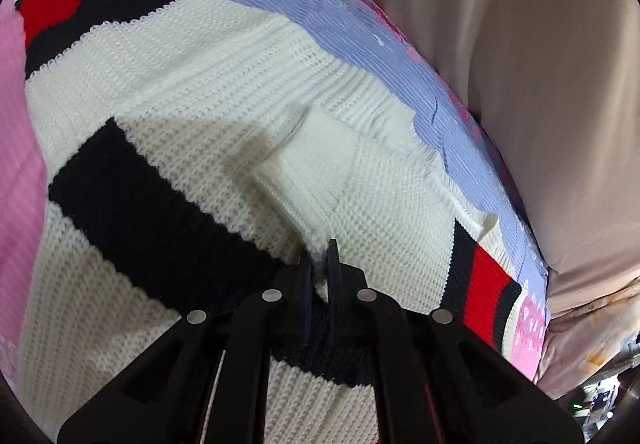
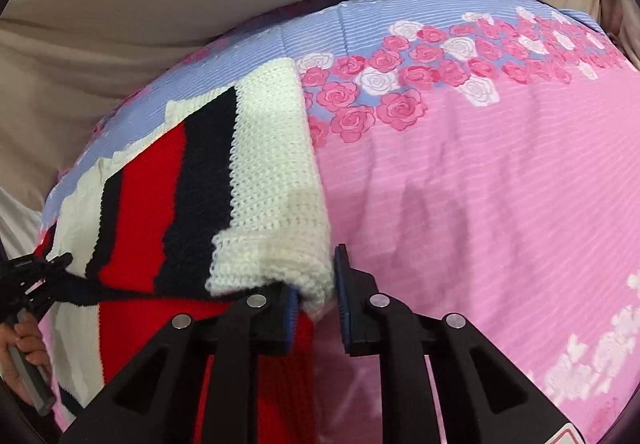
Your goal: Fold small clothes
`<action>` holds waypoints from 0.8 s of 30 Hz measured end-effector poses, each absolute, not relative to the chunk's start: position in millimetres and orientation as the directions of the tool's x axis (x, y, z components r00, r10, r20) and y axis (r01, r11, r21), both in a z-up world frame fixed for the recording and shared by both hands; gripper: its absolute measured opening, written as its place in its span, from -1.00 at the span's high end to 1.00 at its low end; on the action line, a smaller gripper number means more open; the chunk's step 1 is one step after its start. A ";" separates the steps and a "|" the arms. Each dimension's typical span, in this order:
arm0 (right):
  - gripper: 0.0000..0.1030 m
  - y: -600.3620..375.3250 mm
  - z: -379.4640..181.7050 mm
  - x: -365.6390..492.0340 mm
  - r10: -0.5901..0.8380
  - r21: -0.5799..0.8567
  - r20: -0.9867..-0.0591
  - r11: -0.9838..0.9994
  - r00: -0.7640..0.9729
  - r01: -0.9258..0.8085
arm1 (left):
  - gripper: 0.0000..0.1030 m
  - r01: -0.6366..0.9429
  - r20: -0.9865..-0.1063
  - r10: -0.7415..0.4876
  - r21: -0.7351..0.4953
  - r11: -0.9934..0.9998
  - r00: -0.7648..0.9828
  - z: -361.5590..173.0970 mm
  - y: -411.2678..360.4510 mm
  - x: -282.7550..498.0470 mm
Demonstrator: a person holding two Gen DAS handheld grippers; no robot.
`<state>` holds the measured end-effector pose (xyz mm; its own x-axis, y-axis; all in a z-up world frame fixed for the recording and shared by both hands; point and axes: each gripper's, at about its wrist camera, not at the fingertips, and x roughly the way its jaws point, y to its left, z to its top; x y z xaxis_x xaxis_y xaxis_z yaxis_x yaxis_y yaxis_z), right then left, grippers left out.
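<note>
Down on the floral bedsheet [image 2: 500, 172], the knit sweater [image 1: 192, 92] is pinched in the closed left gripper [image 1: 320, 264]. Its white edge sits between the right gripper [image 2: 318, 280] jaws, which press it. No writing is readable.

Left wrist cam: looks steeply down along left gripper [image 1: 321, 256], very close over knit sweater [image 1: 192, 92] on floral bedsheet [image 1: 360, 28]. Right wrist cam: same steep tilt, close behind right gripper [image 2: 318, 284] at sweater edge, bedsheet beyond. Shared: sweater, bedsheet; left gripper visible at right view's left edge.
</note>
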<state>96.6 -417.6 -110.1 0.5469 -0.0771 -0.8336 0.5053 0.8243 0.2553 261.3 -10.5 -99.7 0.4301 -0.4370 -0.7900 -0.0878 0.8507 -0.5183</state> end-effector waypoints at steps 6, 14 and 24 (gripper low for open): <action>0.61 -382.7 -48.1 76.4 -0.155 0.208 -0.764 0.860 0.627 0.466 | 0.89 -0.076 -0.785 -0.451 -0.528 0.846 0.424 -101.6 0.3 261.8; 1.00 -399.0 -113.3 114.7 -0.055 0.240 -0.823 0.869 0.566 0.433 | 0.87 -0.057 -0.793 -0.439 -0.507 0.860 0.423 -99.7 6.9 261.8; -0.15 -450.0 -70.9 217.0 -0.055 0.232 -0.825 0.874 0.563 0.426 | 0.87 -0.049 -0.799 -0.431 -0.494 0.868 0.419 -99.6 6.3 263.2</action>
